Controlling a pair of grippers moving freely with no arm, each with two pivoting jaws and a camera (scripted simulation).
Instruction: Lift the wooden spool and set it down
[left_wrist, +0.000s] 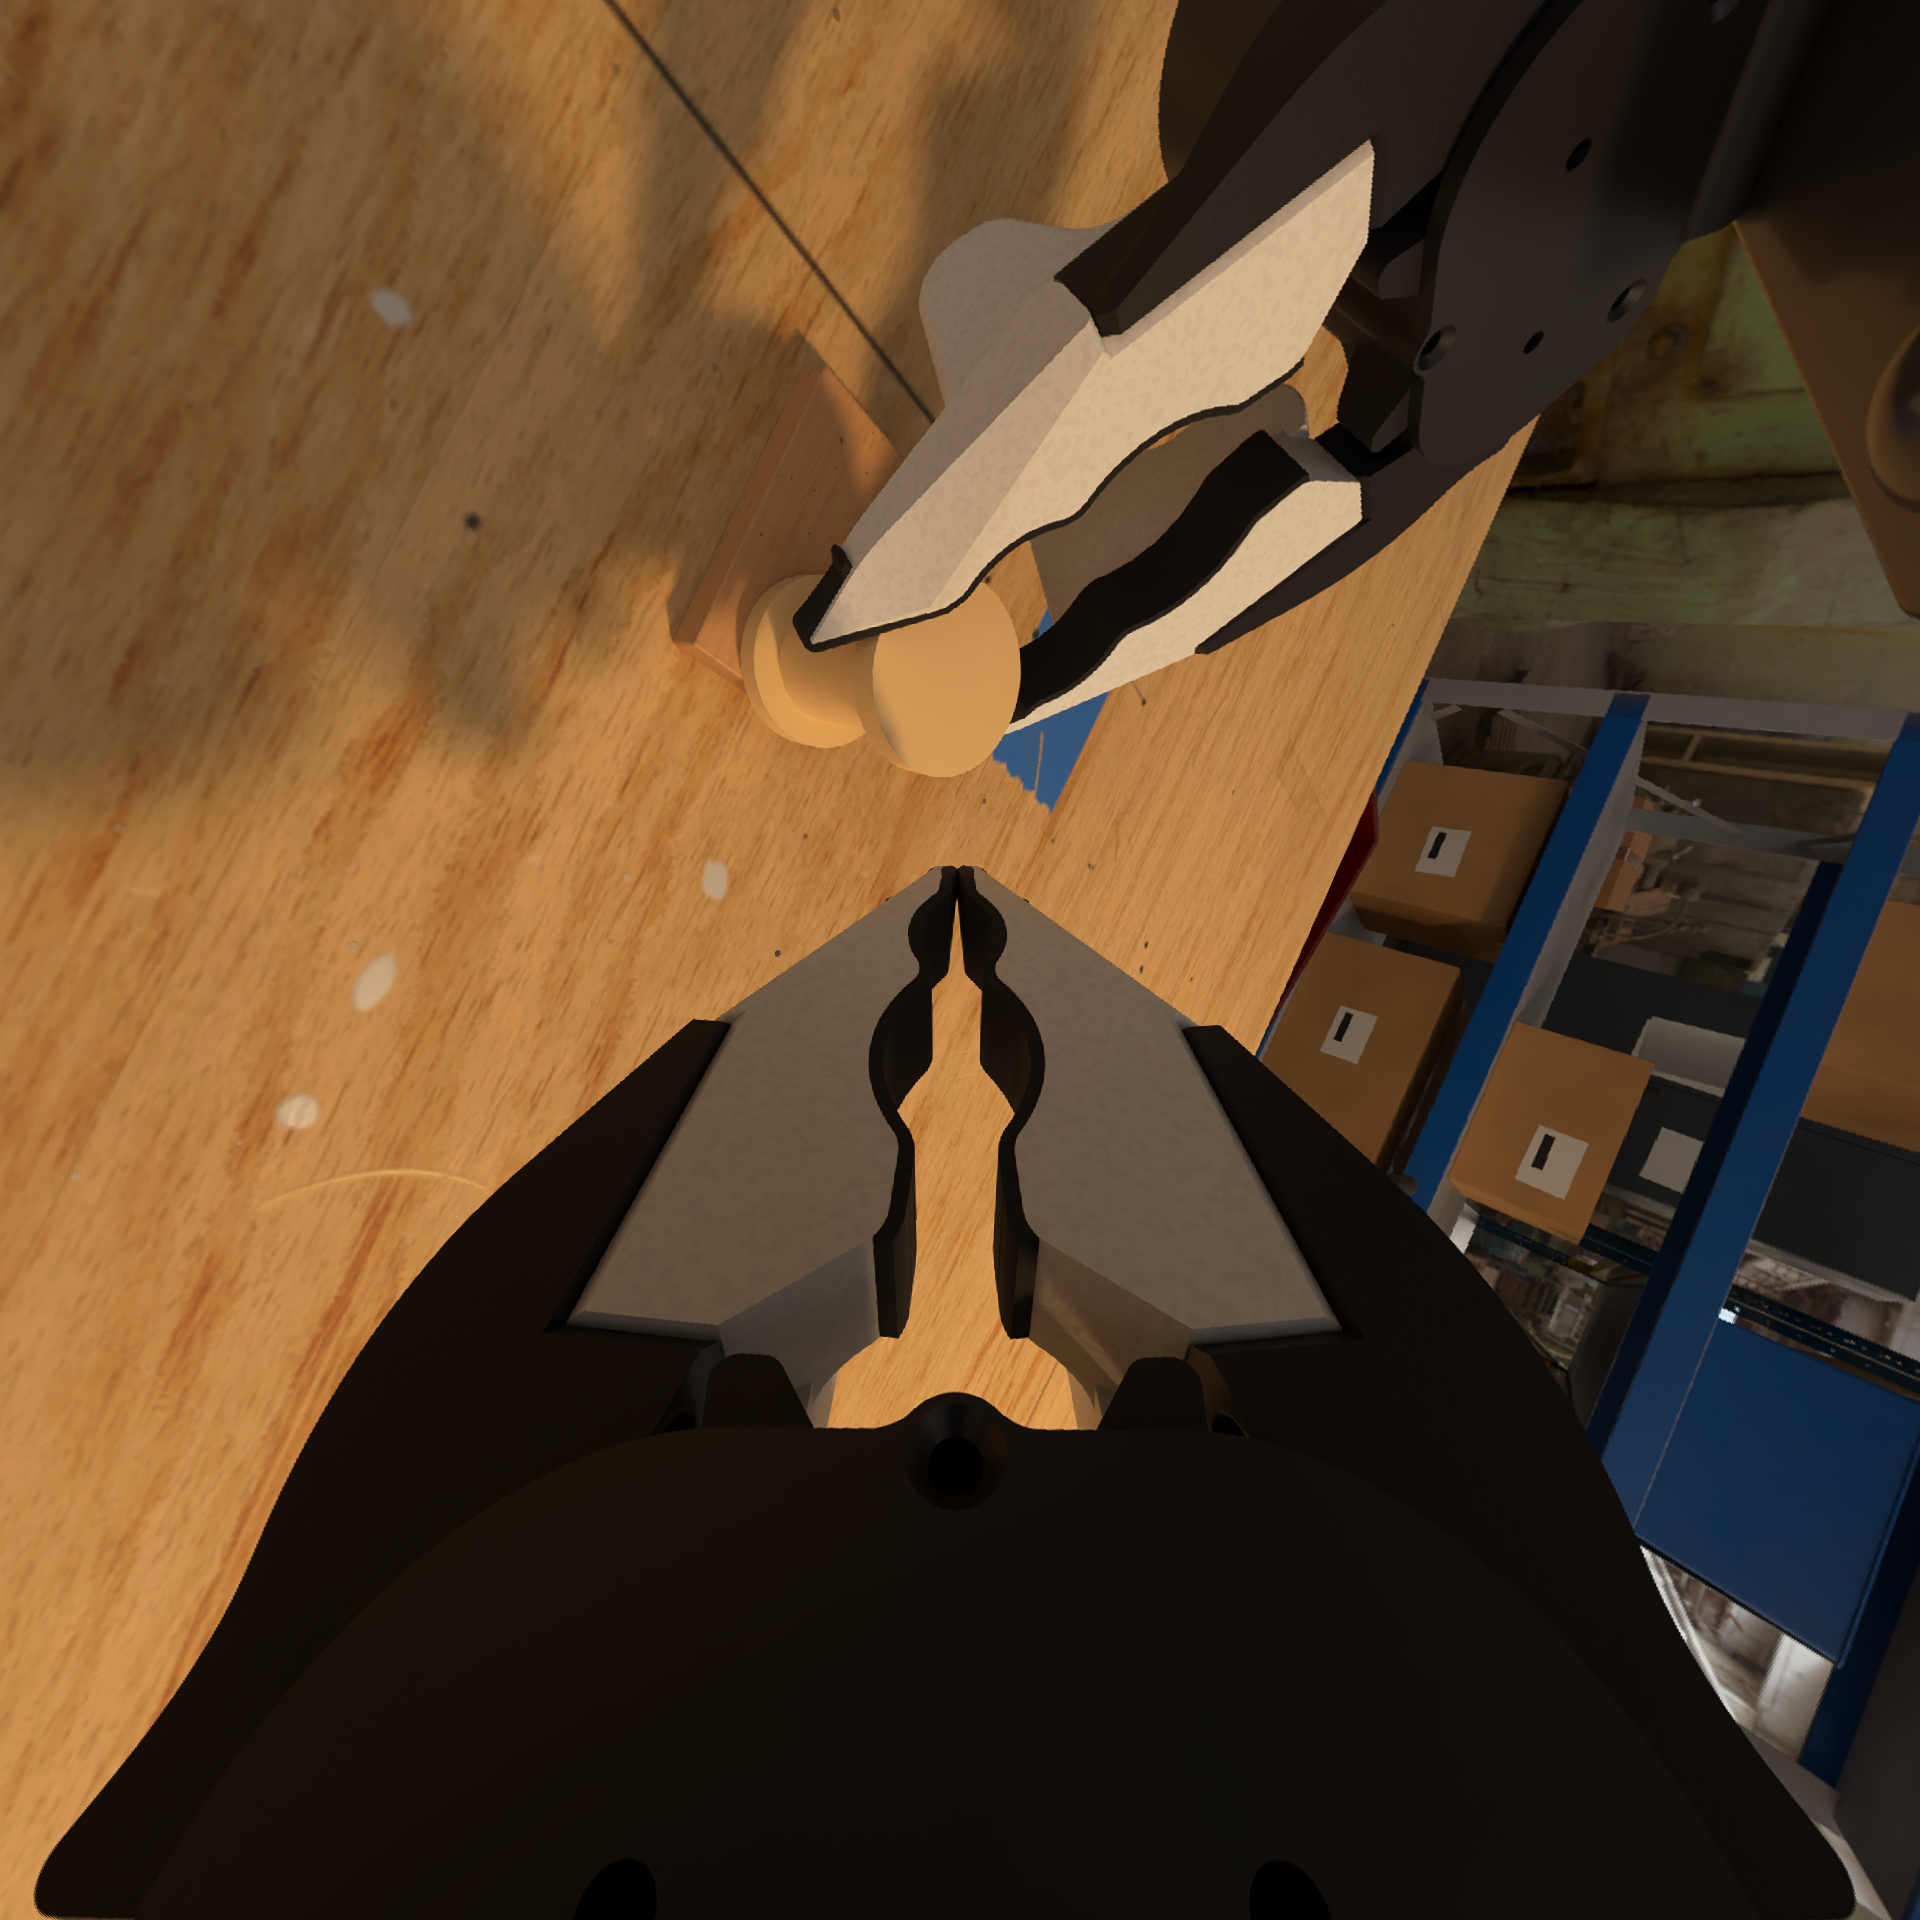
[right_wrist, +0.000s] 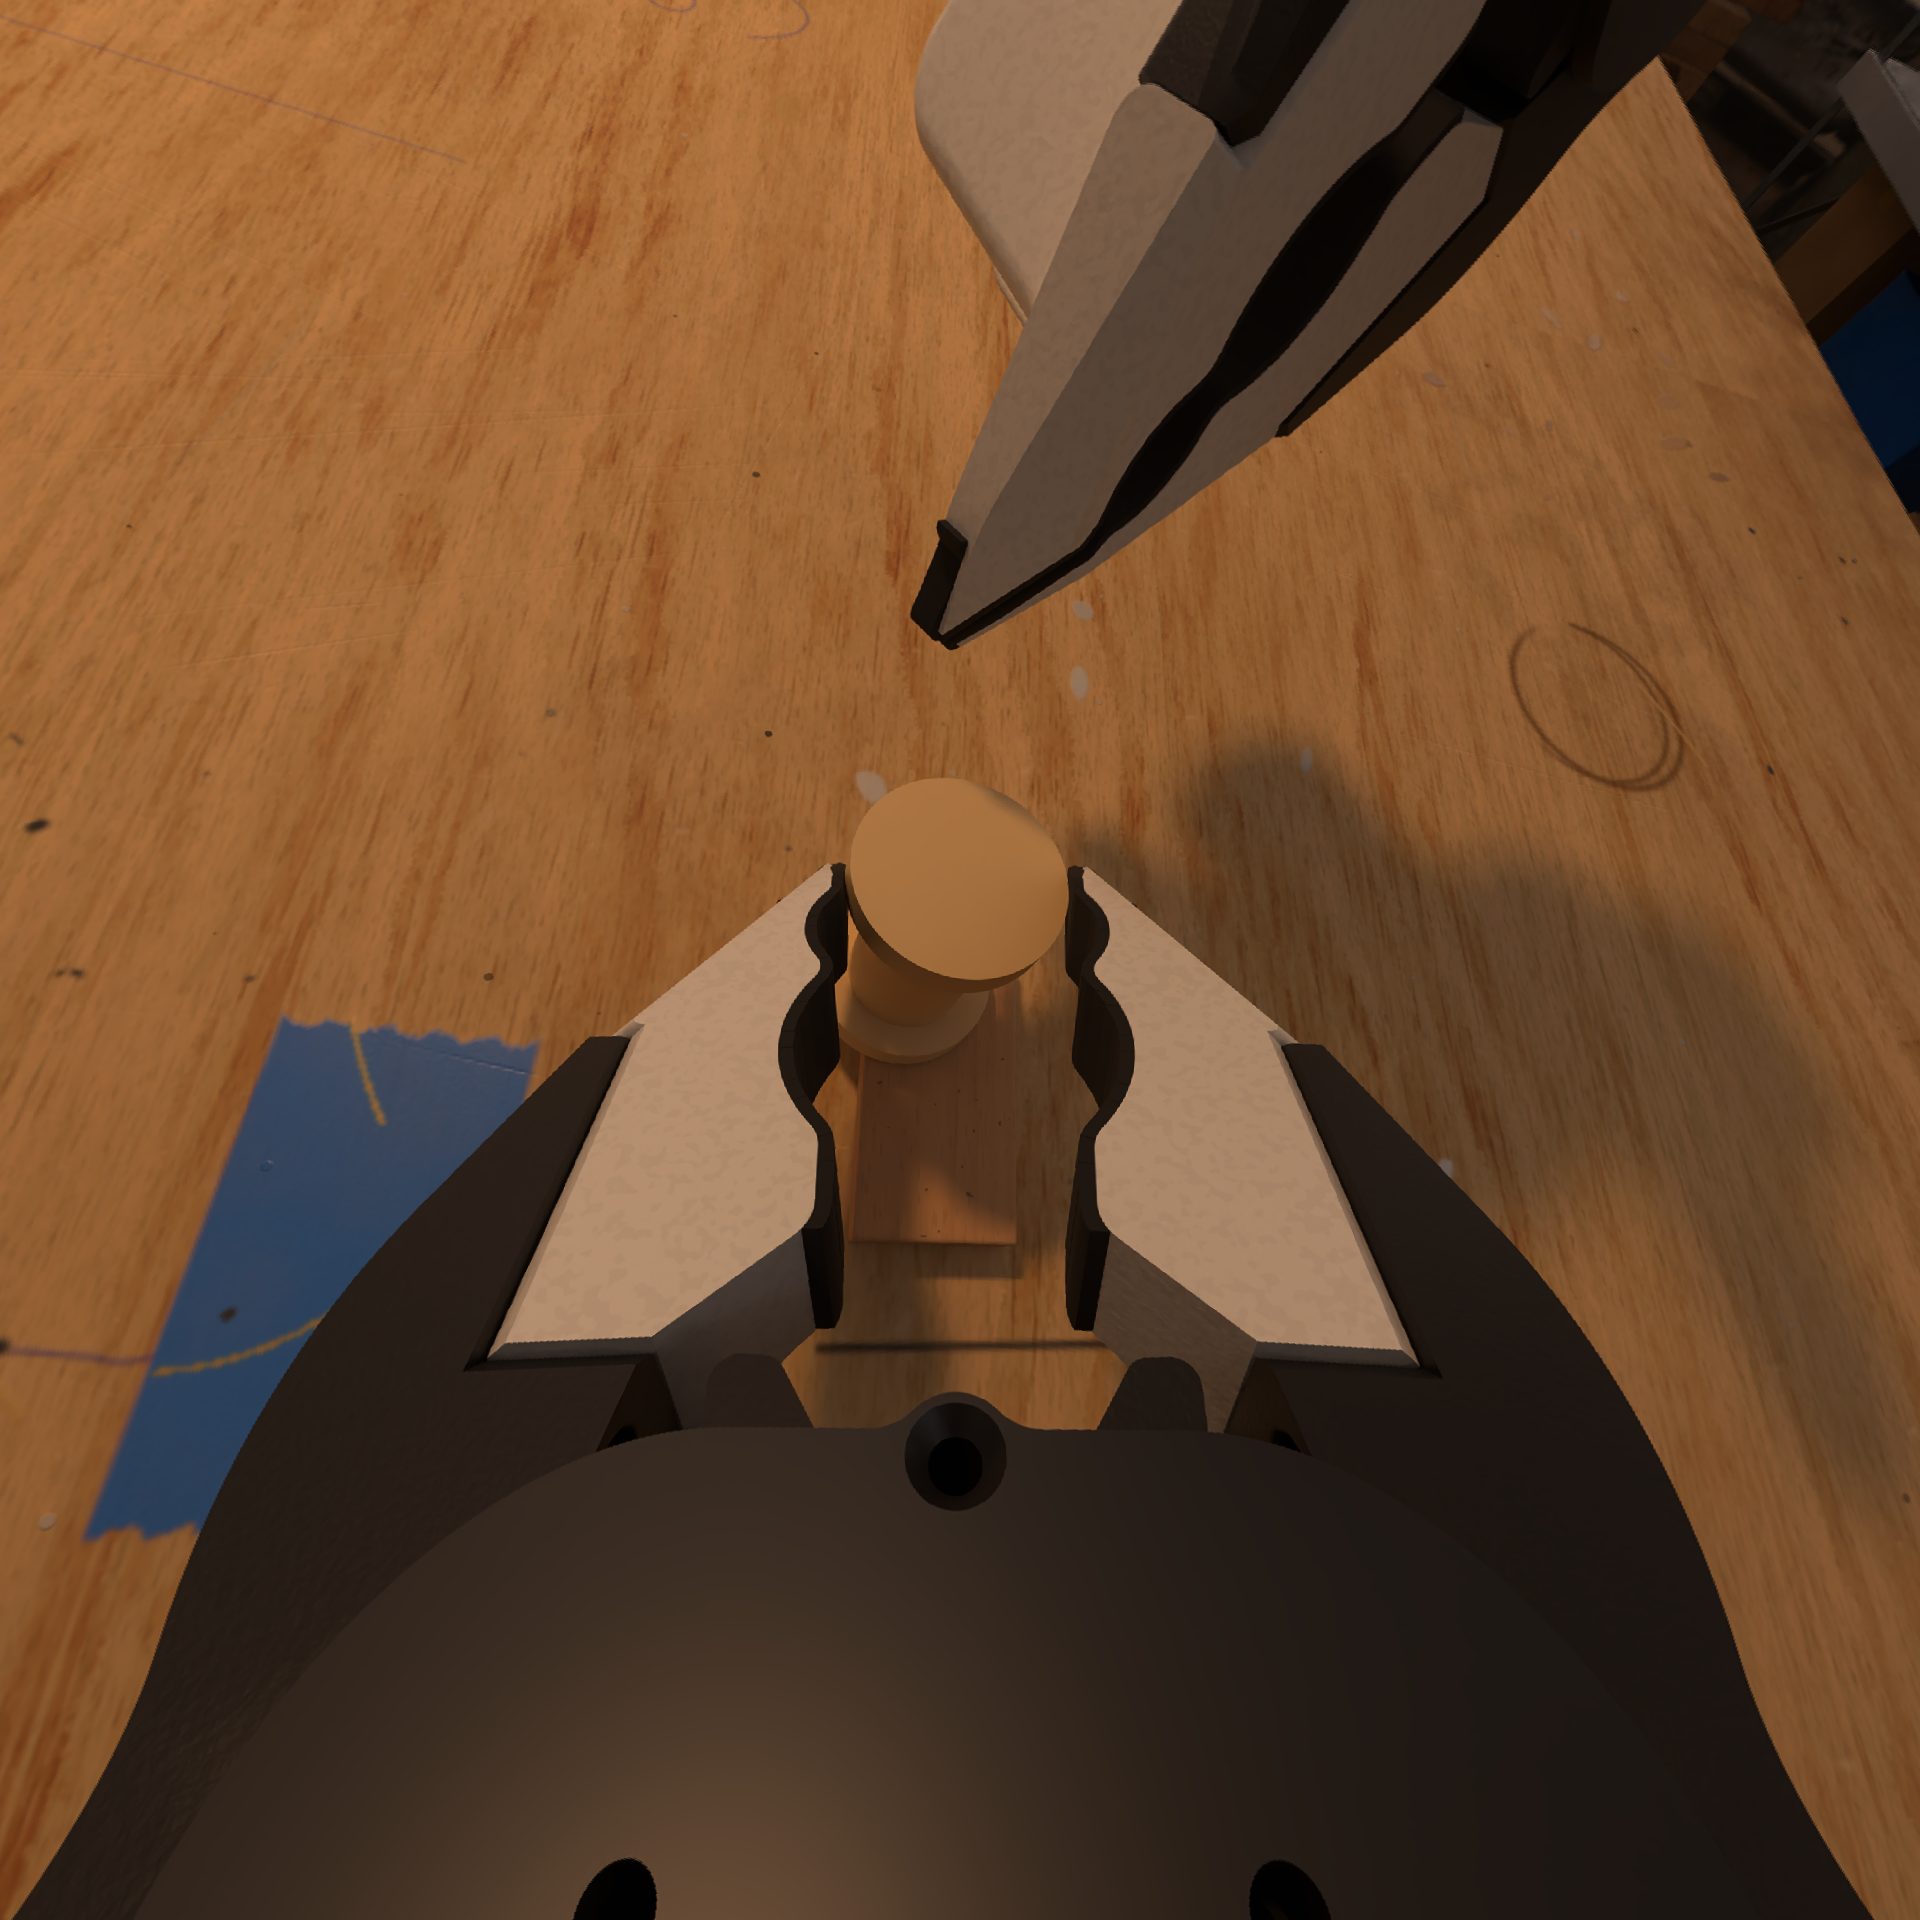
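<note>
The wooden spool (right_wrist: 951, 904) stands upright on one end of a small flat wooden block (right_wrist: 935, 1164) on the wooden table. My right gripper (right_wrist: 956, 881) has a fingertip against each side of the spool's round top flange and is shut on it. In the left wrist view the right gripper (left_wrist: 925, 665) comes in from the upper right over the spool (left_wrist: 935, 696), whose base rests on the block (left_wrist: 769, 520). My left gripper (left_wrist: 956, 873) is shut and empty, its tips a short way from the spool. It also shows in the right wrist view (right_wrist: 945, 623), beyond the spool.
A piece of blue tape (right_wrist: 312, 1247) lies on the table (right_wrist: 416, 520) next to the block. The table edge (left_wrist: 1351, 831) runs close by, with blue shelving and cardboard boxes (left_wrist: 1507, 1122) beyond it. A pencilled ring (right_wrist: 1595, 707) marks the tabletop.
</note>
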